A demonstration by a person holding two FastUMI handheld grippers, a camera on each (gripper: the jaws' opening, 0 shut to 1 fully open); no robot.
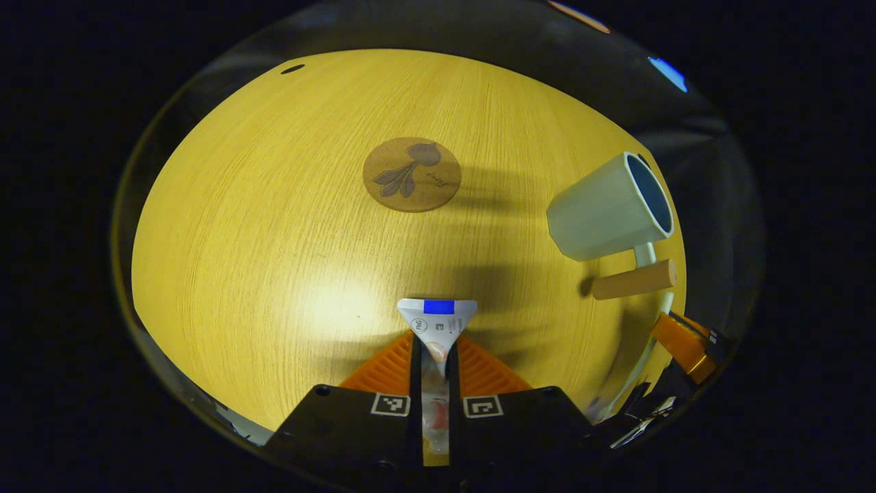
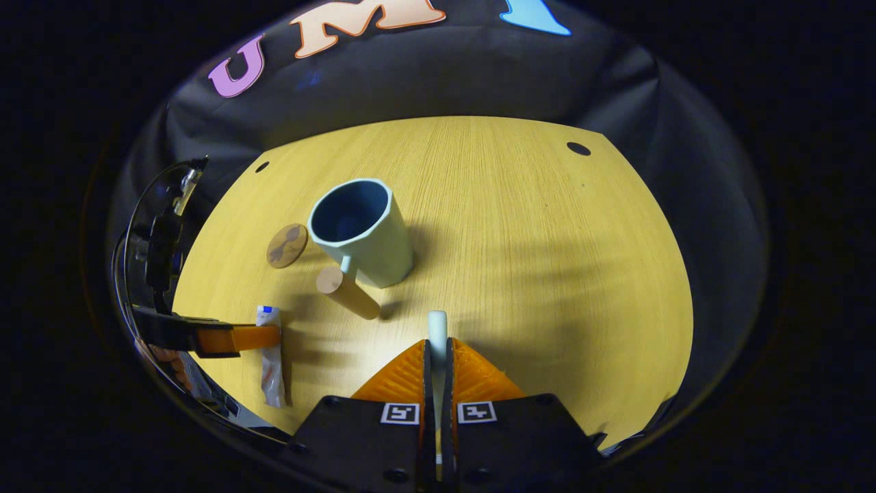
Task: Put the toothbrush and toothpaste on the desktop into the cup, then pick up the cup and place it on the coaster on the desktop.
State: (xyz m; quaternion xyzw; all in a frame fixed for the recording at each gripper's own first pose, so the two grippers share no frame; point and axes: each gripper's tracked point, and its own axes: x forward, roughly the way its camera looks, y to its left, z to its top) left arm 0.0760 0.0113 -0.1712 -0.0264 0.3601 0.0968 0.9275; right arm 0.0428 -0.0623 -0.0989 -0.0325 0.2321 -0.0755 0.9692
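Two hand-held grippers: left hand-held gripper (image 1: 435, 356) and right hand-held gripper (image 2: 438, 359), each with orange ribbed fingers on a black body.
Left hand-held gripper state: both fingers pressed on the toothpaste (image 1: 436, 322).
Toothpaste axis: the tube runs straight out between the fingers, its flat crimped end with a blue patch pointing forward; in the right gripper view it lies lengthwise near the bench's left edge.
Right hand-held gripper state: jaws narrow, closed on the toothbrush (image 2: 436, 327).
Toothbrush axis: one slim white stick lying along the fingers, its rounded tip pointing toward the cup (image 2: 361, 231).
Cup: one, pale and faceted, upright near the middle of the bench (image 2: 547, 239), its wooden cylinder handle (image 2: 348, 292) pointing toward the near edge.
Coaster: one (image 1: 411, 174), a round flat wooden disc with an engraved plant, just left of the cup.
Bench: yellow wood grain, with small dark holes near the far corners.
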